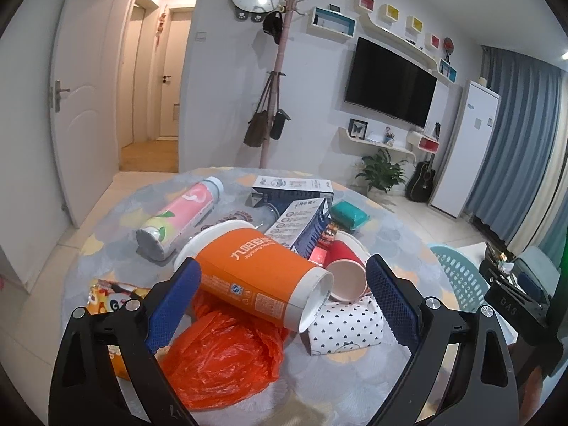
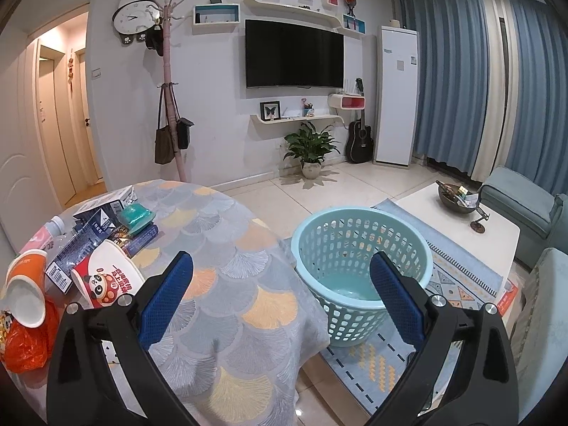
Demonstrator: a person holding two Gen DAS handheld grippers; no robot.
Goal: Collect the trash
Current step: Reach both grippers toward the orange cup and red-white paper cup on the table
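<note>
A heap of trash lies on the round table (image 1: 355, 383). My left gripper (image 1: 280, 284) is open, its blue pads on either side of a tipped orange paper cup (image 1: 255, 277) without touching it. Under the cup lies a crumpled orange plastic bag (image 1: 220, 358). Around it are a red paper cup (image 1: 346, 269), a polka-dot box (image 1: 346, 326), a pink bottle (image 1: 181, 216) and dark cartons (image 1: 301, 225). My right gripper (image 2: 280, 284) is open and empty, above the table edge (image 2: 248, 305), beside a light blue basket (image 2: 358, 245) on the floor.
A snack packet (image 1: 113, 294) lies at the table's left, a teal pack (image 1: 349, 214) at the back. In the right view a panda bowl (image 2: 106, 277) sits by the heap. A white coffee table (image 2: 461, 227) and sofa (image 2: 522, 198) stand beyond the basket.
</note>
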